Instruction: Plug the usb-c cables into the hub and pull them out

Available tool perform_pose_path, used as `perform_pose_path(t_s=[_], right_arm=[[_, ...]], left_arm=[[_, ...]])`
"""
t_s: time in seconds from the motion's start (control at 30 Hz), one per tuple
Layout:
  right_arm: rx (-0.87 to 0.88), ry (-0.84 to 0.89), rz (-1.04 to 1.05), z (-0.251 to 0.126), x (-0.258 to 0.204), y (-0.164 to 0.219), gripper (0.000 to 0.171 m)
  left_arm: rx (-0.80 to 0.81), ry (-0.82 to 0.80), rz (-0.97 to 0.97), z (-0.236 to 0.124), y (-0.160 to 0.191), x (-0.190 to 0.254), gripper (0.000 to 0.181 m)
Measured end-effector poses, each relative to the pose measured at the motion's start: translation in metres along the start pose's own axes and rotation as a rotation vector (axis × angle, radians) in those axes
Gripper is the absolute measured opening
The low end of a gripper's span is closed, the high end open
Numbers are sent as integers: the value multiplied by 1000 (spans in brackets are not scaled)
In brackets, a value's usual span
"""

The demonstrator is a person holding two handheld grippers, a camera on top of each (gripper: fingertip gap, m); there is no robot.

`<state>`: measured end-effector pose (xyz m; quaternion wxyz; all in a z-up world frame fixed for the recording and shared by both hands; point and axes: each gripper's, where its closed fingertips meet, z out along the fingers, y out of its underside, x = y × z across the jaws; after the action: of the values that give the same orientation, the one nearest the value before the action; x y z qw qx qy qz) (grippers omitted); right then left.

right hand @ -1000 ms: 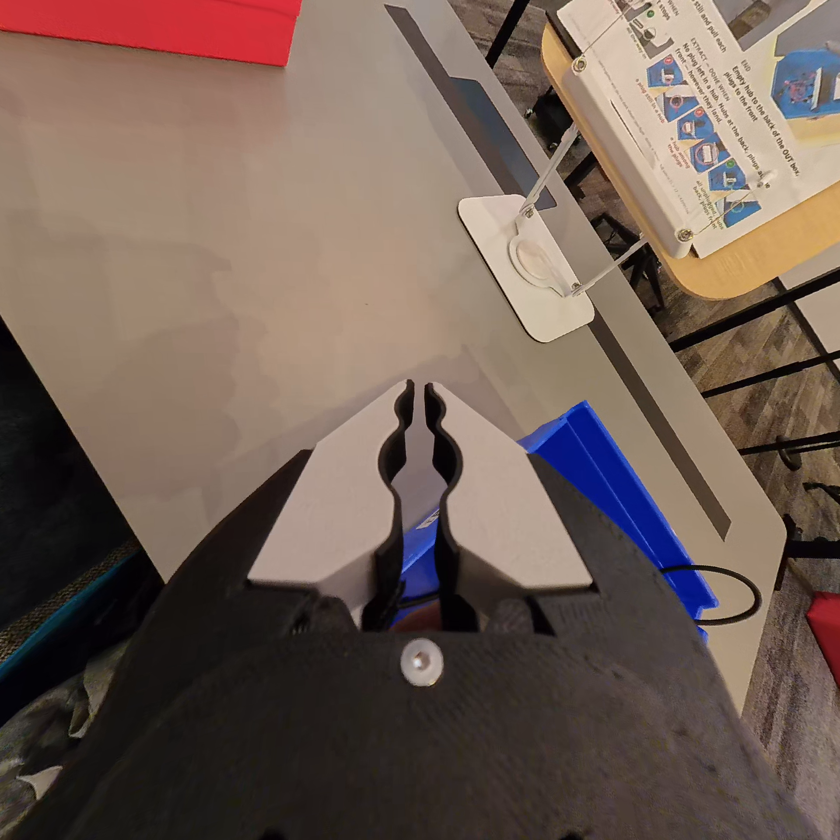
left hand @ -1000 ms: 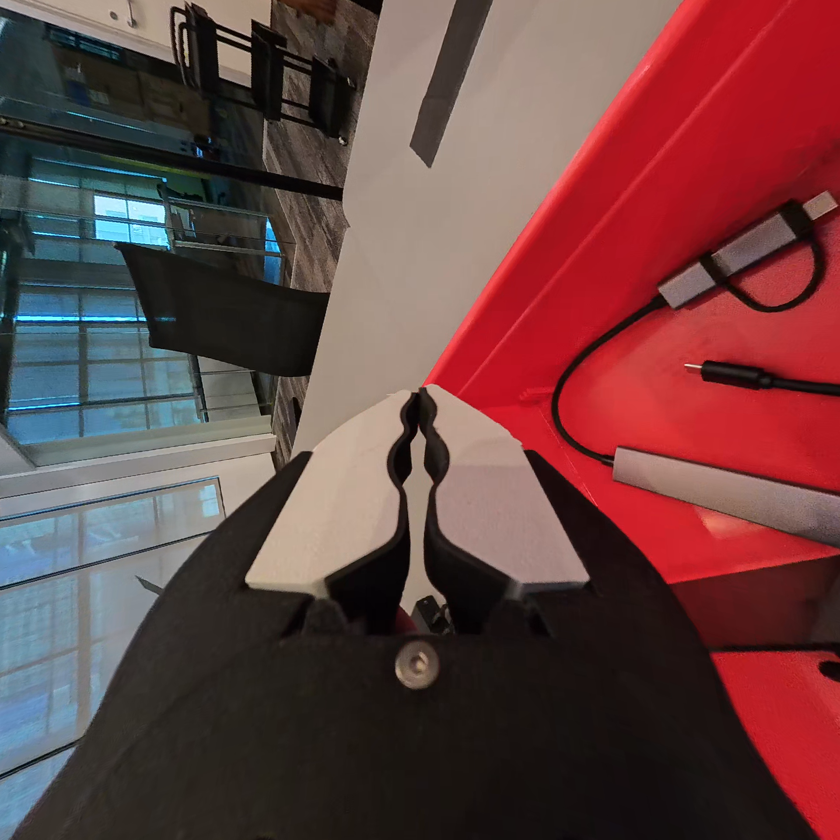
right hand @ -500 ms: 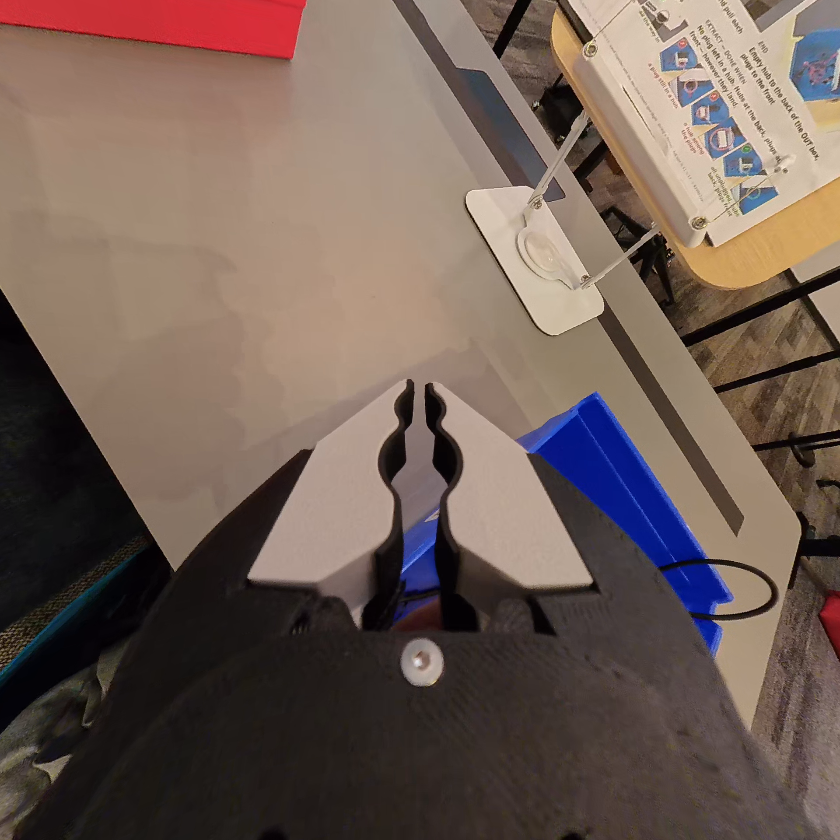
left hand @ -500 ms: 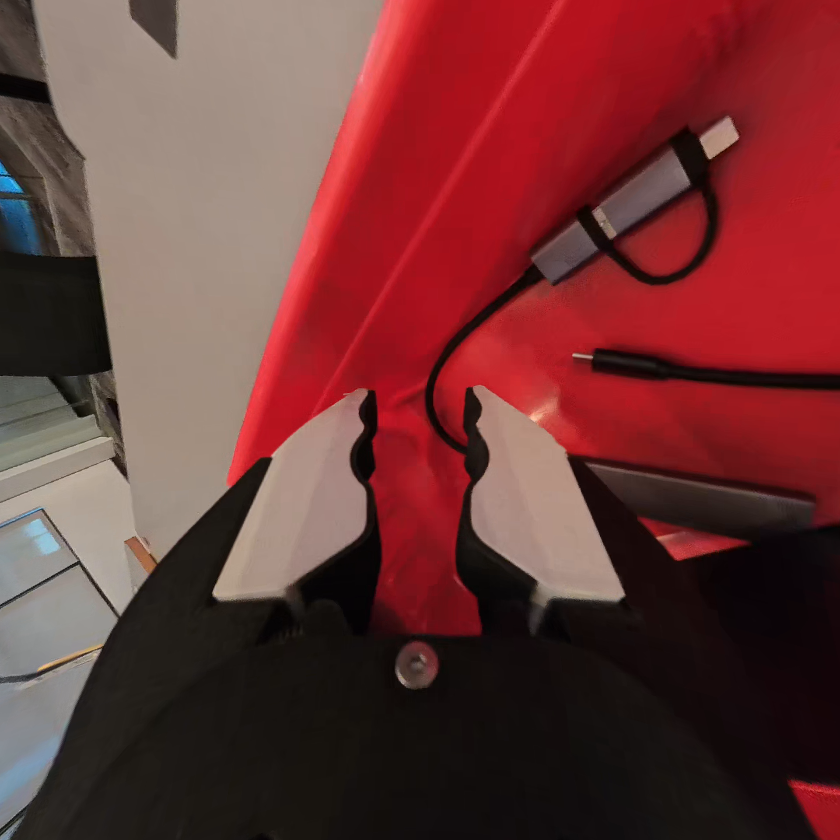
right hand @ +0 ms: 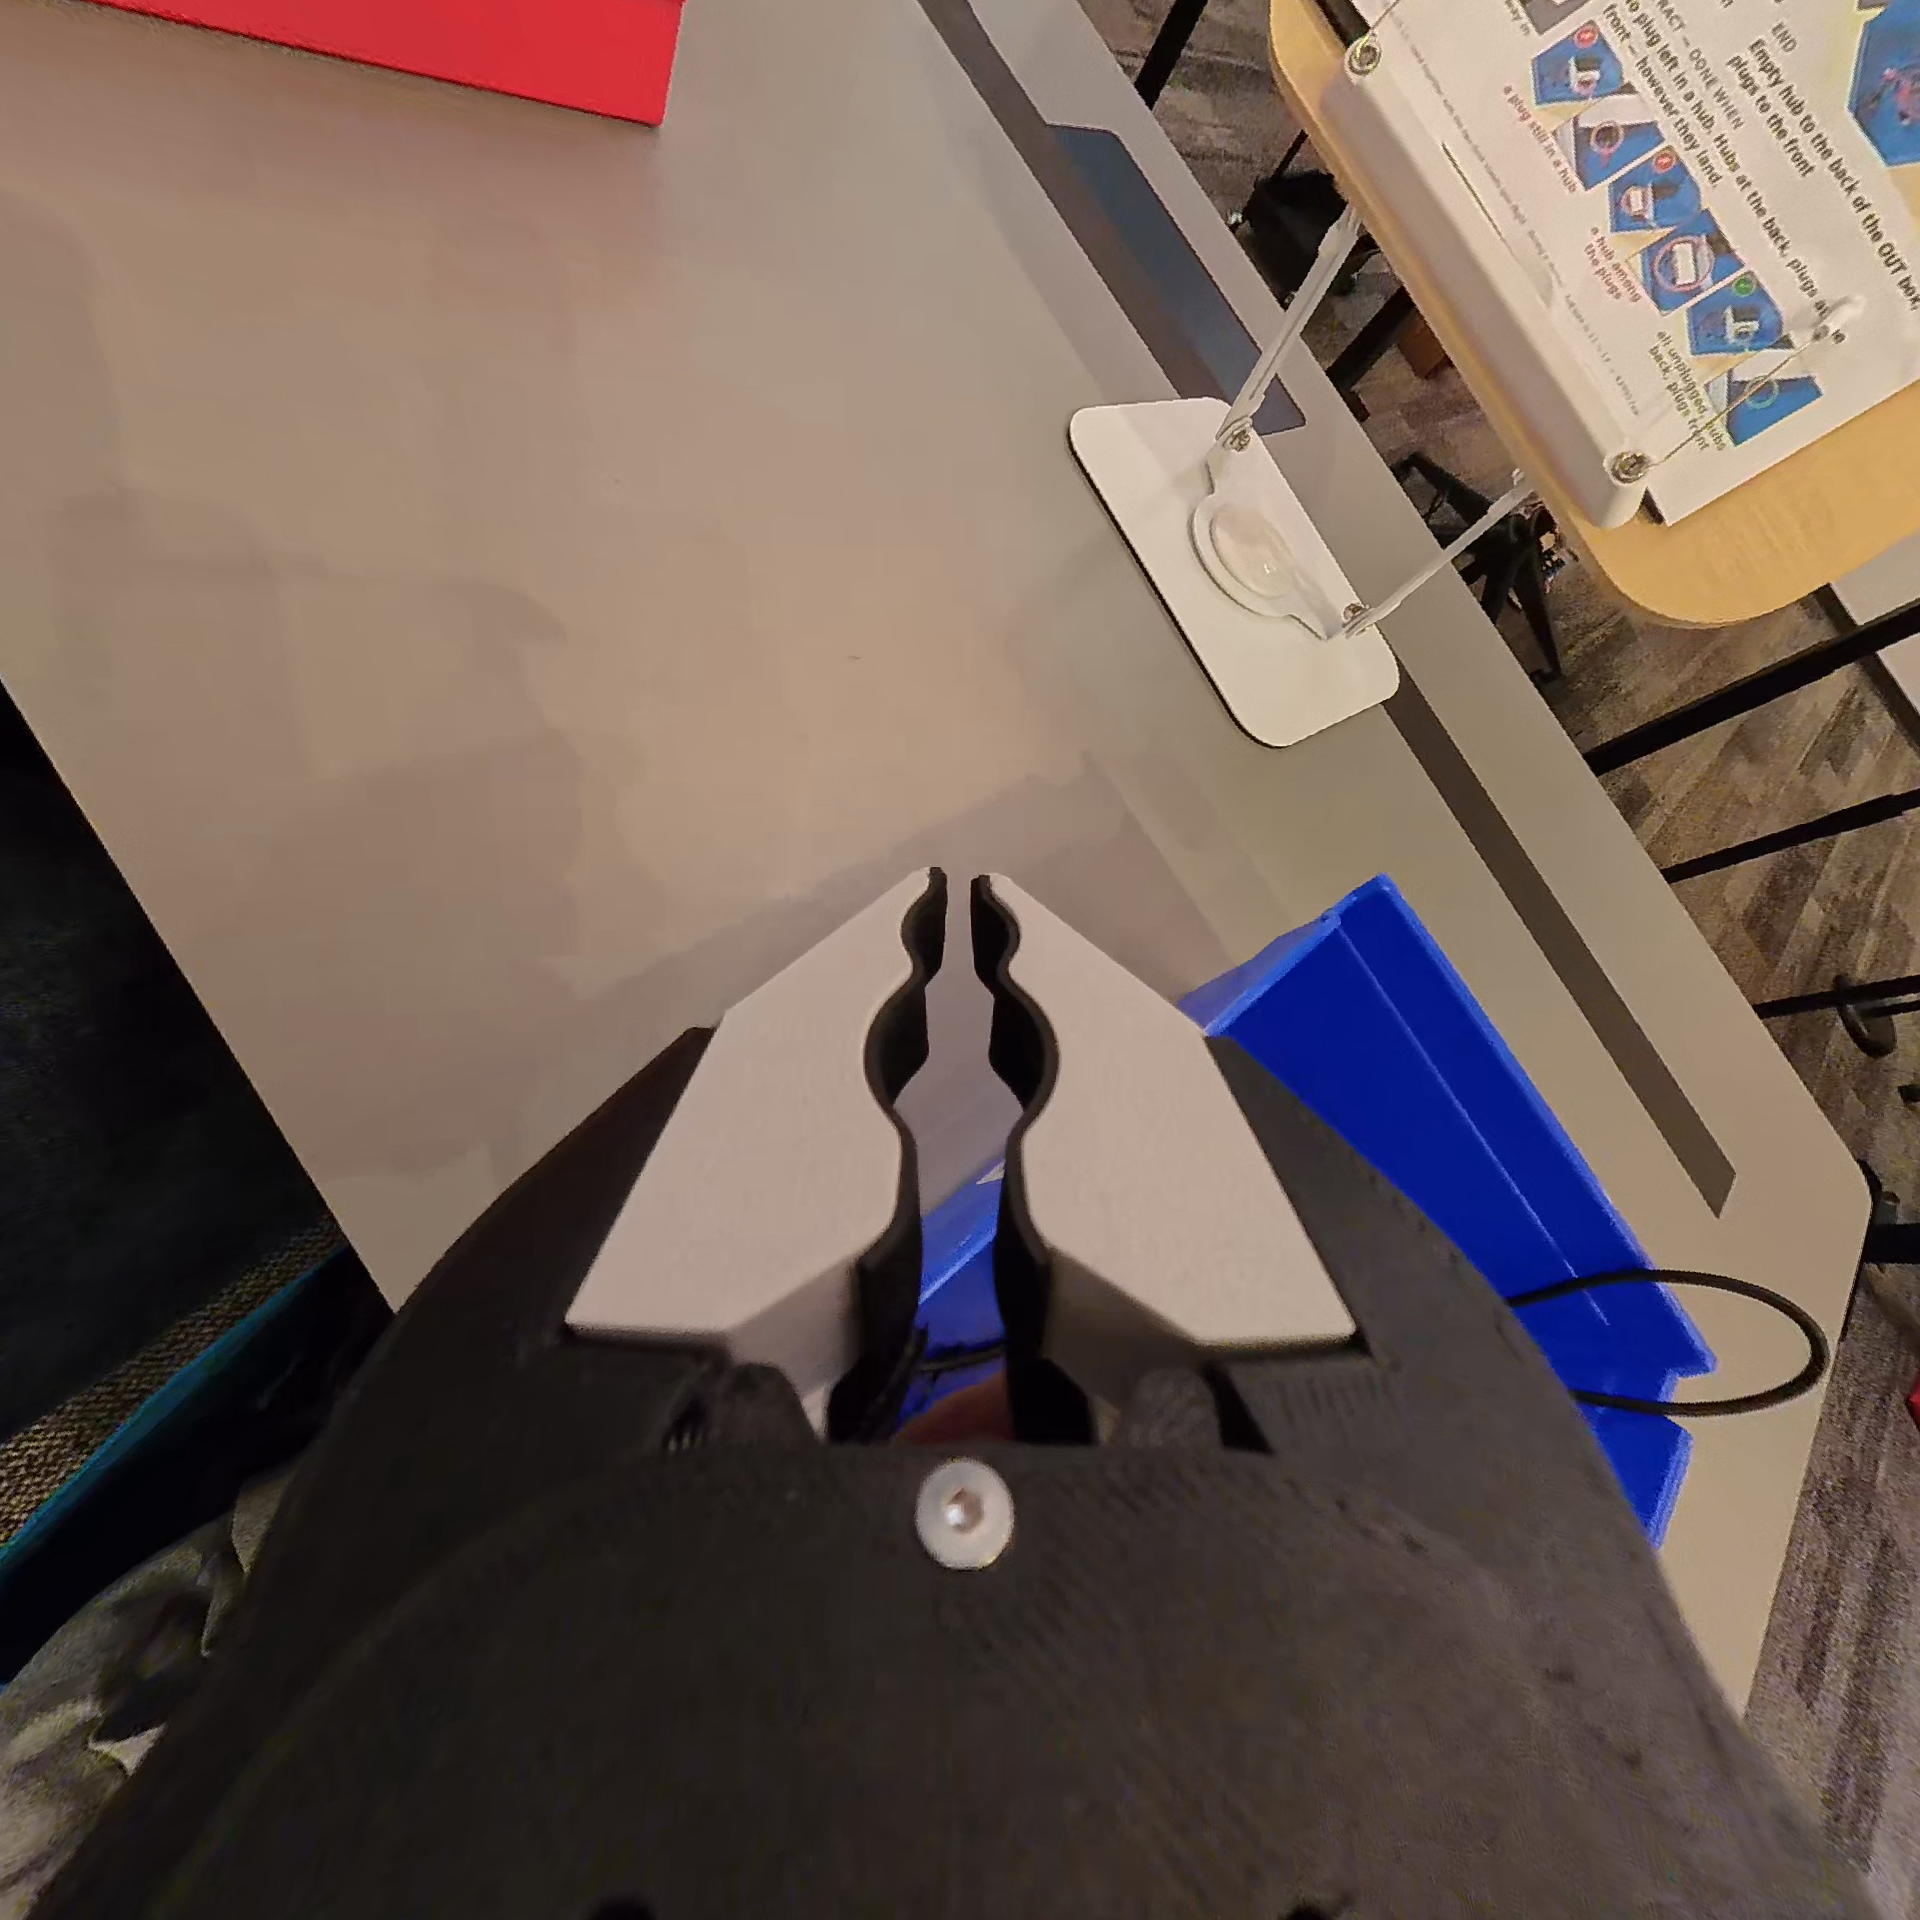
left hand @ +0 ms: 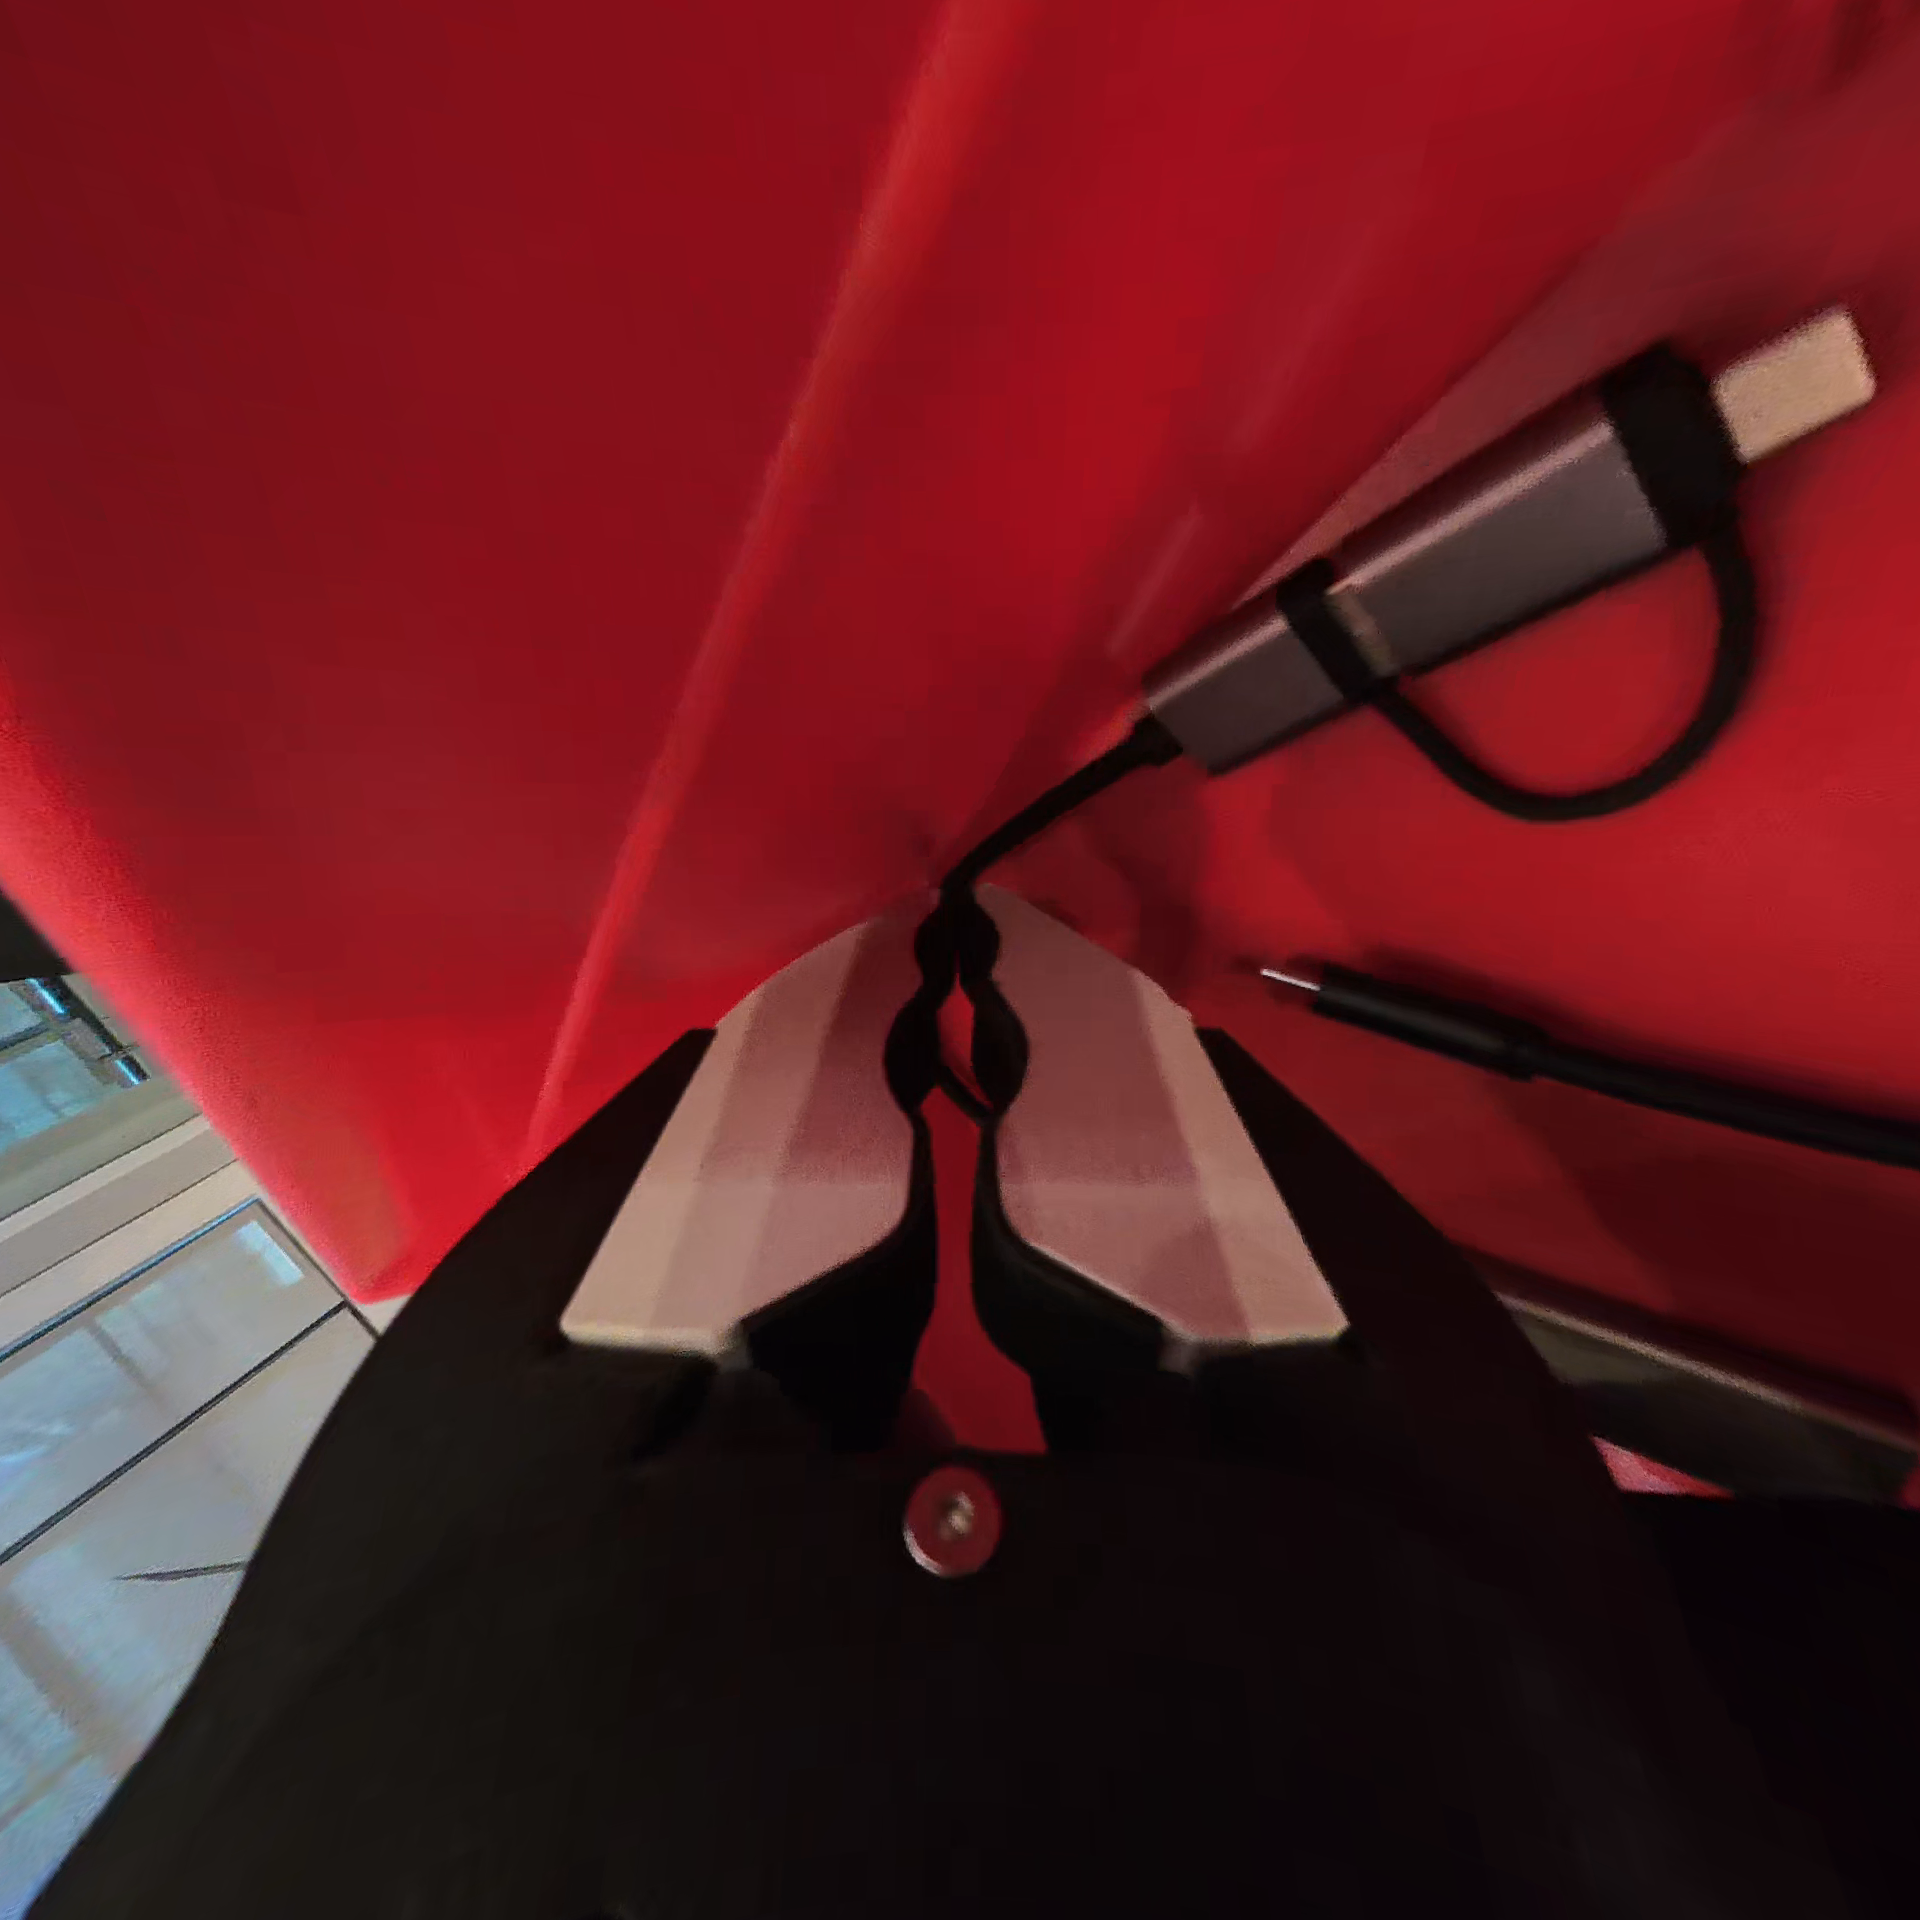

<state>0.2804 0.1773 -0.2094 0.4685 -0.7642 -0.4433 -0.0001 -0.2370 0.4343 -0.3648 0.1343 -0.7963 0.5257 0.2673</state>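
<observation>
In the left wrist view my left gripper (left hand: 958, 906) is inside a red bin (left hand: 623, 436), shut on the thin black hub cable (left hand: 1049, 816). That cable runs up right to a grey plug with an adapter (left hand: 1455, 582) on a black loop. A loose black usb-c cable (left hand: 1455, 1029) lies to the right, its plug tip pointing left. The grey hub (left hand: 1704, 1403) shows at the lower right, partly hidden by my gripper. In the right wrist view my right gripper (right hand: 958, 883) is shut and empty above the grey table (right hand: 520, 520).
A blue bin (right hand: 1455, 1122) sits under my right gripper with a black cable (right hand: 1745, 1340) looping over its side. A white stand base (right hand: 1236, 571) holds an instruction sheet (right hand: 1662, 208) at the right. The red bin's corner (right hand: 416, 42) shows at the top left. My right fingertips sit around 60 cm from my left ones.
My left gripper has moved forward into the red bin, opened, then shut on the hub's black cable. My right gripper has stayed shut and drifted only slightly.
</observation>
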Motion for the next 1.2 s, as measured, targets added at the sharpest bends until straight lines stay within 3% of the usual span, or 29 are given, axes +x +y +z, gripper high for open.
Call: perform_pose_path(t_s=[0.27, 0.5, 0.6, 0.67, 0.73, 0.97, 1.2], right_arm=[[-2, 7, 6, -3, 1, 3, 2], [1, 8, 6, -4, 2, 3, 2], [8, 5, 4, -3, 1, 0, 2], [12, 2, 3, -2, -1, -1, 2], [13, 2, 2, -2, -3, -2, 2], [16, -1, 8, -6, -2, 1, 2], [56, -5, 17, -4, -5, -4, 2]], left_arm=[[-1, -47, -6, 2, 0, -8, 0], [42, -80, -94, -18, 12, -24, 0], [-36, 12, -135, -20, 27, -17, 0], [-77, 98, -183, -20, 34, -9, 34], [-130, 177, -200, -19, 42, 0, 50], [-126, 418, -309, -33, 37, 24, 42], [-239, 563, -477, -28, 44, 40, 50]])
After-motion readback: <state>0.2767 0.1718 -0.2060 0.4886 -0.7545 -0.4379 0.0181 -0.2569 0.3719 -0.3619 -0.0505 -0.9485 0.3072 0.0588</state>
